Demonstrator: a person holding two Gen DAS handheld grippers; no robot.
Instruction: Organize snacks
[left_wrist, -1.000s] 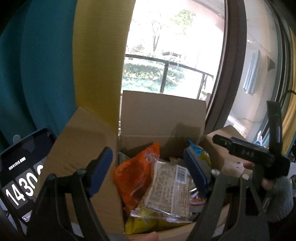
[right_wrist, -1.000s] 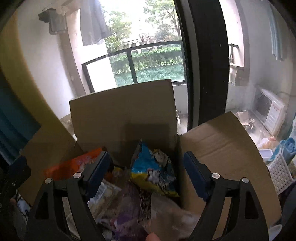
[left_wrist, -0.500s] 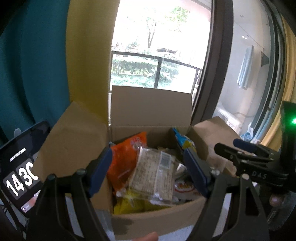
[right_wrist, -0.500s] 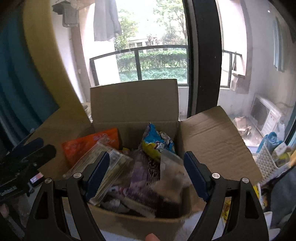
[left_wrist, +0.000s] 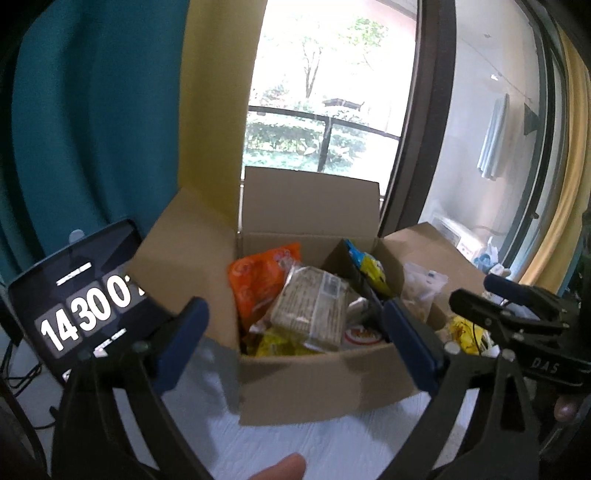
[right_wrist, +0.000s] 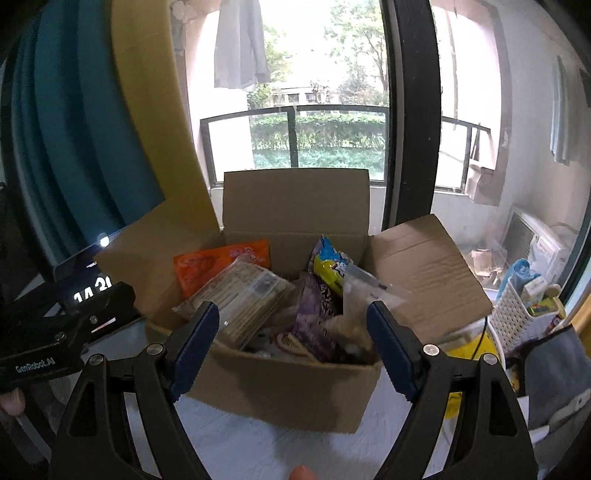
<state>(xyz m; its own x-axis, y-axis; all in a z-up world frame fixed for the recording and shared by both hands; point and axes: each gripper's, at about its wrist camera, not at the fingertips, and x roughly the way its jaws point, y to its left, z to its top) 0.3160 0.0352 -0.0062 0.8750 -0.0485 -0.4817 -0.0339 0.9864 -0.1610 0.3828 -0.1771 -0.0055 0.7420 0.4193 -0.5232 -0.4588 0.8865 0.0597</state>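
Item: cardboard box (left_wrist: 314, 380) of snacks, flaps open, standing on a white surface (right_wrist: 258, 443) before a window.

Grippers: our left gripper (left_wrist: 295, 343) points slightly downward at the box front. Its blue pads straddle the near wall without touching it, and the jaws are opening with no snack between them. Our right gripper (right_wrist: 293, 341) is tilted down likewise, jaws spread wide and released, nothing gripped; the box sits beyond the pads.

Contents:
- Orange packet (left_wrist: 258, 280), propped upright against the left rear corner.
- Clear-wrapped cracker pack (left_wrist: 314, 306), lying on top, its long axis running from the near side up toward the rear and tilted.
- Blue-and-yellow packet (right_wrist: 328, 266), standing on end by the rear right.

View differences: from the right wrist we see a purple packet (right_wrist: 317, 321) and a clear bag (right_wrist: 364, 291) leaning at the right wall; the left wrist view hides the purple one. The right wrist view alone shows a white basket (right_wrist: 517, 317) to the right of the box. From the left wrist we read a tablet clock (left_wrist: 81, 291) left of the box; the right wrist view shows only its edge behind the other gripper.
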